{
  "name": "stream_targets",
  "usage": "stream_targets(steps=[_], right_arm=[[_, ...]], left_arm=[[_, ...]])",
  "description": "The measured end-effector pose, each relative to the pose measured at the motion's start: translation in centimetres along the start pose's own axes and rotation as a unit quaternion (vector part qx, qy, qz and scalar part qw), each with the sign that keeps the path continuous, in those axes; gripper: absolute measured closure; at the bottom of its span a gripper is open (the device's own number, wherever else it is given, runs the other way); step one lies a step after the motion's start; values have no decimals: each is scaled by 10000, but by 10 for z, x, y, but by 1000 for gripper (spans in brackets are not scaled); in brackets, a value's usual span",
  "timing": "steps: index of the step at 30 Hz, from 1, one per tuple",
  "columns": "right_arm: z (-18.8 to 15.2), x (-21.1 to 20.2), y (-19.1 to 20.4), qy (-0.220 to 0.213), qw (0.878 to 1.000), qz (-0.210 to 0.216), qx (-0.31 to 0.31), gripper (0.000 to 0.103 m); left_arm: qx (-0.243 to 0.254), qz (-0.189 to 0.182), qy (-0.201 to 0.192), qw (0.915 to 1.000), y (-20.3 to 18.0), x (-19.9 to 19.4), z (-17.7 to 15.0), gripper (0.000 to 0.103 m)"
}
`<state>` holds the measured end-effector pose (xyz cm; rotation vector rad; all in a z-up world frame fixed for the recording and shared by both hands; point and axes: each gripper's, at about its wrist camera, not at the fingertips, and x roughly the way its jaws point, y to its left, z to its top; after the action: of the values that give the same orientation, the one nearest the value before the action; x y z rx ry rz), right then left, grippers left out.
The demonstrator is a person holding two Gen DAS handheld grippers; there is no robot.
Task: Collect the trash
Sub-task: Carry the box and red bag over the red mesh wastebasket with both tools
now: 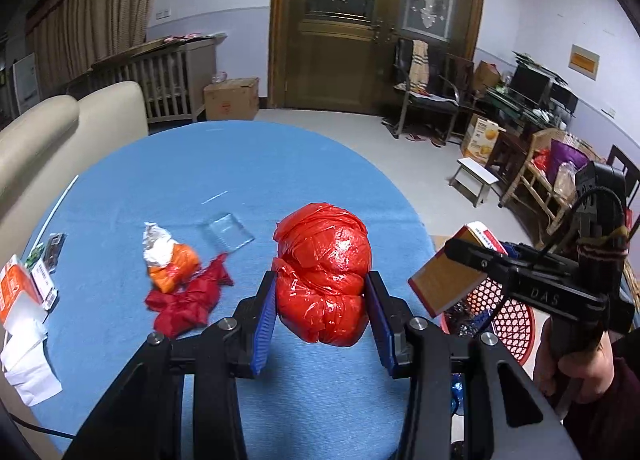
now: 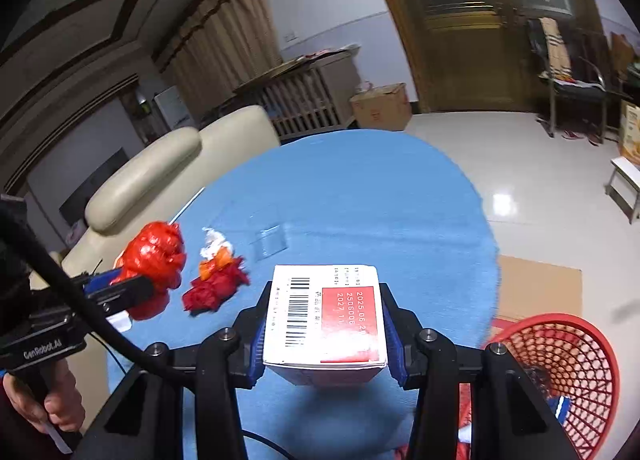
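My left gripper [image 1: 320,280] is shut on a stuffed red plastic bag [image 1: 324,272], held above the blue round table [image 1: 240,164]. The same red plastic bag [image 2: 154,260] shows at the left of the right wrist view. My right gripper [image 2: 325,300] is shut on a white and red carton box [image 2: 326,316] with a barcode. That carton box [image 1: 452,276] hangs over the red mesh basket [image 1: 516,320] beside the table. The red mesh basket [image 2: 560,360] holds some trash. On the table lie a crumpled red, orange and white wrapper heap [image 1: 180,276] and a clear plastic tray [image 1: 228,230].
White papers and small packets [image 1: 28,300] lie at the table's left edge. A cream sofa [image 1: 60,140] stands left of the table. Cardboard [image 2: 540,288] lies on the floor by the basket. A stool [image 1: 476,180], chairs and boxes crowd the right wall.
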<state>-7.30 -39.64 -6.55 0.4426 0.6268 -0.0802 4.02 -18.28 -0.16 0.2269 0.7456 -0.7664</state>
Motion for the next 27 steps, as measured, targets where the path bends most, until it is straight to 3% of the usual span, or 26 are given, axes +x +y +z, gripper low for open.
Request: stream_targets(steps=[27], right_arm=[[-20,-68,-114,-219,9933,-683,902,53]], left_arm=[[810,-676,340,9938,-112,35,9,58]])
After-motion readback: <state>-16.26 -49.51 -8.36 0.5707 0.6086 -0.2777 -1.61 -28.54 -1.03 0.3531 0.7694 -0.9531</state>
